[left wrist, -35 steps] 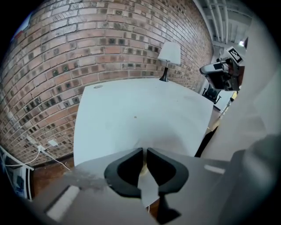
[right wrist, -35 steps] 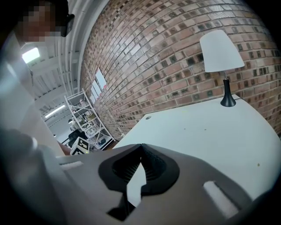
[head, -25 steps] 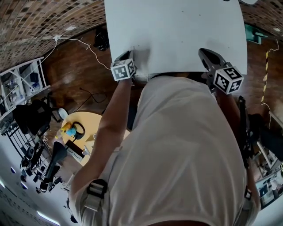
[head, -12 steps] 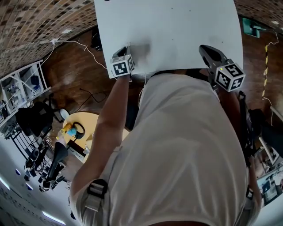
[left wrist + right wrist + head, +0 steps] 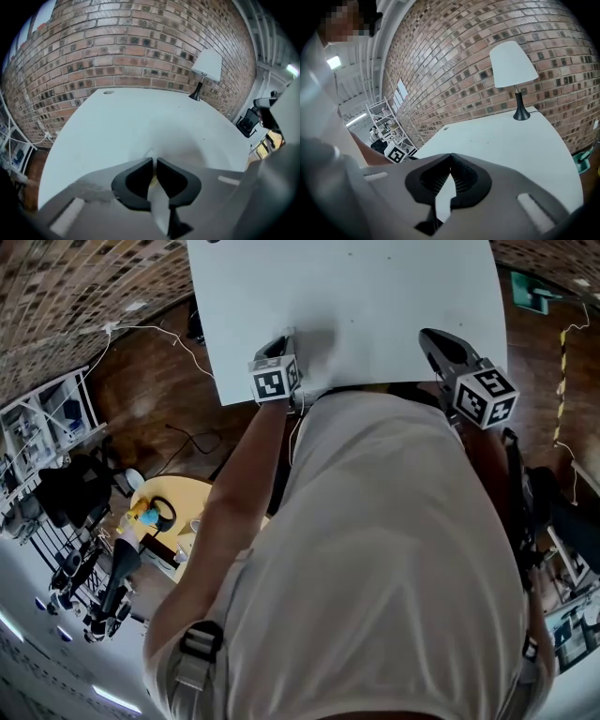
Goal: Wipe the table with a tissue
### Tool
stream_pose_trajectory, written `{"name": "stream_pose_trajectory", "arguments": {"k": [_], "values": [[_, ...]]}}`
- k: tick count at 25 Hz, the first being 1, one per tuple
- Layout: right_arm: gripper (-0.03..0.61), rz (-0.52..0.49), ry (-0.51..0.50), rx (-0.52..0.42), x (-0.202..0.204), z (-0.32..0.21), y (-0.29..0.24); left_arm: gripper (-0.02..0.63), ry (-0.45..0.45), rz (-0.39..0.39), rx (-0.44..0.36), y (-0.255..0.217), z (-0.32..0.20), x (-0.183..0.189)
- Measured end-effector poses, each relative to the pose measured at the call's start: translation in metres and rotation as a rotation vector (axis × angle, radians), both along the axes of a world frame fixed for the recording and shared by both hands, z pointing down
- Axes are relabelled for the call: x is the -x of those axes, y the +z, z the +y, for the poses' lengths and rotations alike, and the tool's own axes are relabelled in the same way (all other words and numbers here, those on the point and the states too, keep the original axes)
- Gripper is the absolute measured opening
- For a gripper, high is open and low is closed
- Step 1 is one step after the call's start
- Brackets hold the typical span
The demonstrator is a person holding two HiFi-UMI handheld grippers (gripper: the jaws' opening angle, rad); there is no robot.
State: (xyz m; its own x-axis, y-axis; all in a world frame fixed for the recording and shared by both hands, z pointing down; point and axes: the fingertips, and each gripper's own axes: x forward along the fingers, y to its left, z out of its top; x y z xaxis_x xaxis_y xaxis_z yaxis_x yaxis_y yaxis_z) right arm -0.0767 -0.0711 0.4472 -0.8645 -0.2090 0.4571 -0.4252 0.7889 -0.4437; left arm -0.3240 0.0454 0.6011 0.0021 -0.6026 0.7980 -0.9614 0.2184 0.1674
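Change, left: the left tool [image 5: 284,341] has been carried rightwards along the near edge of the white rectangular tabletop [image 5: 375,287], away from the near left corner.
Change, right: the right tool [image 5: 436,338] is found much where it was, over the near right part.
Left grip: it is clenched on a thin white tissue [image 5: 150,153]. A wisp of the tissue is seen past the tips, low against the tabletop.
Right grip: the tips are closed on each other, with nothing between.
Hard to make out: from the head view the tissue is lost against the white surface. Its contact with the tabletop cannot be confirmed.
Hidden: the tabletop's near edge is covered by the person's light shirt [image 5: 375,568].
Pose: the bare left forearm [image 5: 246,474] is stretched towards the near edge, its tool tilted steeply down. The right tool is held at a shallower tilt.
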Motion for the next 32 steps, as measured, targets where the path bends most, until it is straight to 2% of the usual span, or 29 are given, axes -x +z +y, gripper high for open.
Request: {"name": "stream_pose_trajectory", "arguments": {"k": [5,11,16,19,24,32], "values": [[0.008,-0.012,0.003,0.003,-0.009,-0.005,-0.001,0.034,-0.045,0.077,0.002,-0.005,-0.008,-0.019],[0.008,-0.018,0.023,0.002,-0.027,-0.015,-0.004,0.034,0.071,0.130,-0.017,-0.011,-0.038,-0.067],[0.008,0.002,-0.026,-0.039,-0.035,-0.011,-0.005,0.034,0.139,0.059,-0.027,-0.009,-0.066,-0.090],[0.008,0.004,-0.036,-0.042,-0.042,-0.009,-0.005,0.034,0.148,0.047,-0.023,-0.009,-0.078,-0.099],[0.008,-0.002,-0.022,-0.041,-0.055,-0.016,-0.005,0.034,0.145,-0.015,-0.007,-0.005,-0.080,-0.104],[0.008,-0.011,-0.026,-0.029,-0.065,-0.022,-0.002,0.034,0.204,-0.011,0.003,0.000,-0.083,-0.131]]}}
